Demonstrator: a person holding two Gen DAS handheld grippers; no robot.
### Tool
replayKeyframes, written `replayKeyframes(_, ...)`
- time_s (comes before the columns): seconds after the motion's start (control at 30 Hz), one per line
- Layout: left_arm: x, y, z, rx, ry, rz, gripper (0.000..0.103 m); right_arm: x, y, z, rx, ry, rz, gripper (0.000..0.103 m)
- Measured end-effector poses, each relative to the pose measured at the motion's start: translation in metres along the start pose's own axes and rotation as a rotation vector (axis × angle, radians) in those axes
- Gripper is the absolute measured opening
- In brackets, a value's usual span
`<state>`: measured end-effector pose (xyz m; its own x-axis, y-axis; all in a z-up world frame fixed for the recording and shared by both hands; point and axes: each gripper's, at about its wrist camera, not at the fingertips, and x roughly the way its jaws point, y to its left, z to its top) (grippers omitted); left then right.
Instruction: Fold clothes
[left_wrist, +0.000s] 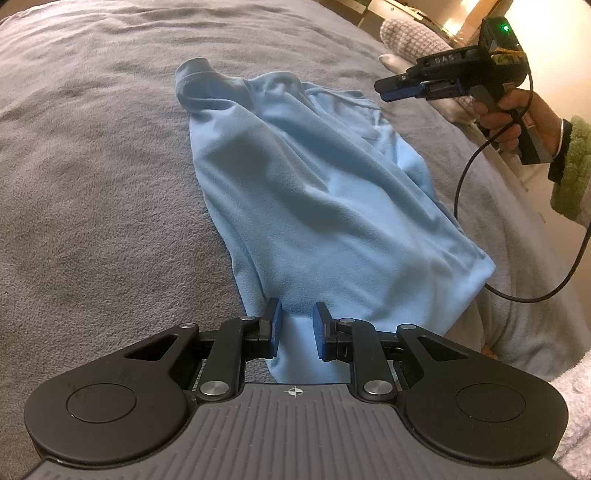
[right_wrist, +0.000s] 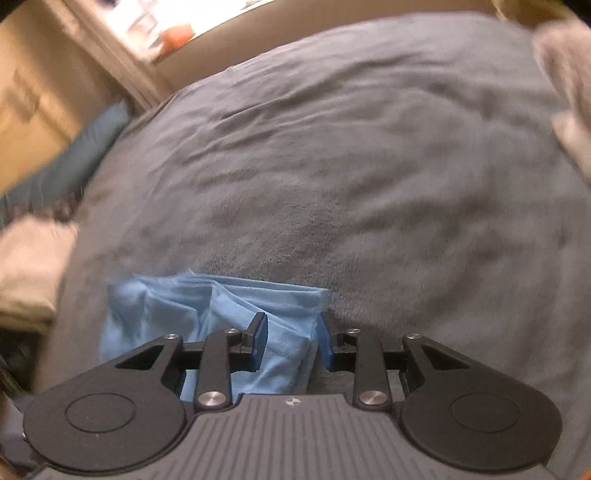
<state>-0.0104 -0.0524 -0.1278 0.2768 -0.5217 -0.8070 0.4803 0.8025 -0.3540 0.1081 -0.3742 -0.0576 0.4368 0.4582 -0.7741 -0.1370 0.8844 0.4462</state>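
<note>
A light blue garment (left_wrist: 303, 192) lies lengthwise on the grey blanket (left_wrist: 92, 166), its collar end at the far side. My left gripper (left_wrist: 297, 325) sits low over the near hem. Its blue pads stand a little apart, and flat cloth shows in the gap between them. My right gripper (left_wrist: 384, 91) hovers in the air past the garment's far right edge with nothing between its fingers. In the blurred right wrist view, the right gripper (right_wrist: 291, 332) is open above a bunched corner of the blue garment (right_wrist: 166, 314) and does not touch it.
A person's hand (left_wrist: 517, 110) in a fuzzy green sleeve (left_wrist: 572, 166) holds the right gripper, and a black cable (left_wrist: 465, 177) hangs from it. A patterned knit item (left_wrist: 410, 38) lies at the bed's far right. Beige folded cloth (right_wrist: 26, 273) and a teal pillow (right_wrist: 74, 158) are at the left.
</note>
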Motion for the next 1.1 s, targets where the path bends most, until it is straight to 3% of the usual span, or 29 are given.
replayKeyframes(0.2, -0.001, 0.000, -0.001, 0.000, -0.002, 0.001, 0.019, 0.008, -0.028, 0.001, 0.227, 0.042, 0.067, 0.028)
replayKeyframes(0.33, -0.001, 0.000, -0.002, -0.001, -0.003, 0.001, 0.019, 0.015, -0.029, -0.001, 0.238, 0.064, 0.065, 0.028)
replayKeyframes(0.6, 0.000, 0.001, -0.002, 0.000, -0.004, 0.000, 0.019, 0.016, -0.014, -0.001, 0.147, 0.053, 0.041, 0.005)
replayKeyframes(0.9, 0.000, 0.001, -0.002, -0.003, -0.004, -0.003, 0.019, 0.001, 0.007, 0.005, -0.013, -0.077, -0.045, 0.002)
replayKeyframes(1.1, 0.000, 0.001, -0.002, -0.003, -0.004, -0.004, 0.019, 0.009, 0.011, 0.012, -0.073, -0.083, -0.083, 0.002)
